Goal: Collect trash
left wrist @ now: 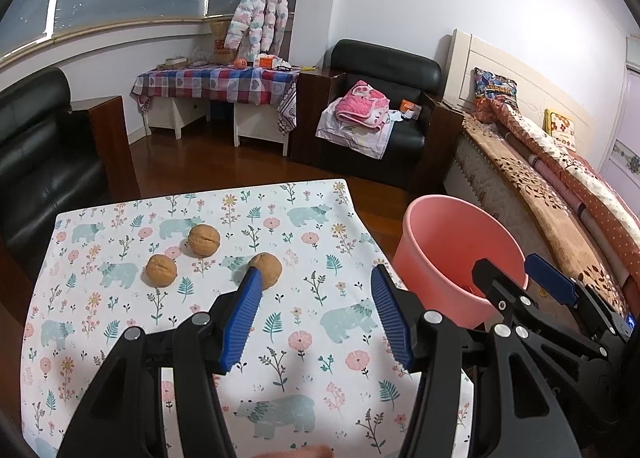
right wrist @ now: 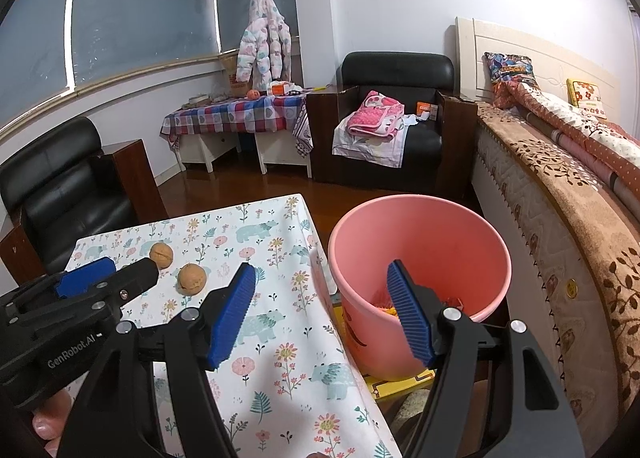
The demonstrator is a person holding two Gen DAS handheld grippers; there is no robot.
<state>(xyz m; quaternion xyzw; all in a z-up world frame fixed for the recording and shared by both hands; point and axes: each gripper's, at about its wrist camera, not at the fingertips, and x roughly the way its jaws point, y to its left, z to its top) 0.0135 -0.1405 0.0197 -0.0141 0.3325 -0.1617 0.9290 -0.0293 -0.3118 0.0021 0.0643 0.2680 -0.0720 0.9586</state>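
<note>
Lying on the tablecloth [left wrist: 120,338] are three walnuts [left wrist: 204,240], both grippers [left wrist: 316,278] spread empty beside one pink bucket [left wrist: 420,225].

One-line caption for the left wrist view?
Open left tool over a floral tablecloth with three walnuts; pink bucket and right tool alongside.
</note>
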